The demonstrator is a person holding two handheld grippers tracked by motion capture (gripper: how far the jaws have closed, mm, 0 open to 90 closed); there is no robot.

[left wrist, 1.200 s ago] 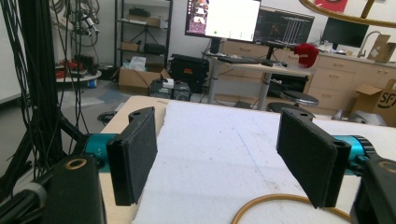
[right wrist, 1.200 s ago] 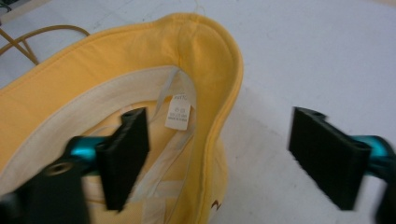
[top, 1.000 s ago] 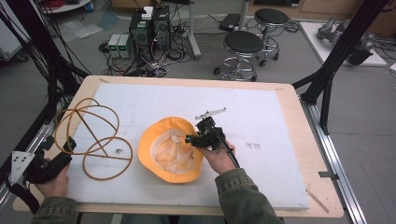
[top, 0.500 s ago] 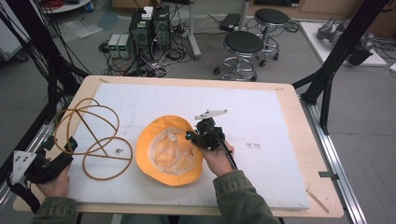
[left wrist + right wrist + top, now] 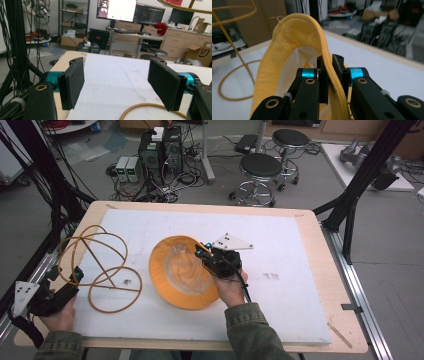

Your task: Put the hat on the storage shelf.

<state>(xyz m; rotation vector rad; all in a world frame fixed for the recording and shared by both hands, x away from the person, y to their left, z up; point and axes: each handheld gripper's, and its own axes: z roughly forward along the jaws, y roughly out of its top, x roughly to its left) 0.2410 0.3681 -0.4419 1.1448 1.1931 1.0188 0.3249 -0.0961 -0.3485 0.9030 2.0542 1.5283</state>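
1. High view: your right gripper (image 5: 204,254) sits at the right edge of the yellow hat (image 5: 182,272), which lies crown-down near the middle of the white foam board (image 5: 280,245); your right hand (image 5: 231,287) is behind it. Against the frame one second ago, the hat has shifted slightly to the left and away from you, and your gripper has gone with it

2. High view, left side: your left gripper (image 5: 62,282) rests at the near-left edge of the table (image 5: 315,220), just beside the loops of tan tubing (image 5: 95,262); your left hand (image 5: 60,315) holds it. It sits where it sat a second ago, and the tubing likewise

3. Left gripper view: your jaws stand wide apart with nothing between them. A curve of the tubing (image 5: 150,108) lies on the board below the right-hand jaw. Beyond the table, a brown carton (image 5: 203,53) at the right edge bears the letters "SF"; a monitor (image 5: 116,10) glows behind, its text too small to read

4. Right gripper view: your jaws are closed tight on the hat's brim (image 5: 322,45), which rises up between them in an arch; the pale lining (image 5: 292,67) shows inside. A small label in the lining is too blurred to read. Tubing (image 5: 234,65) loops at the left
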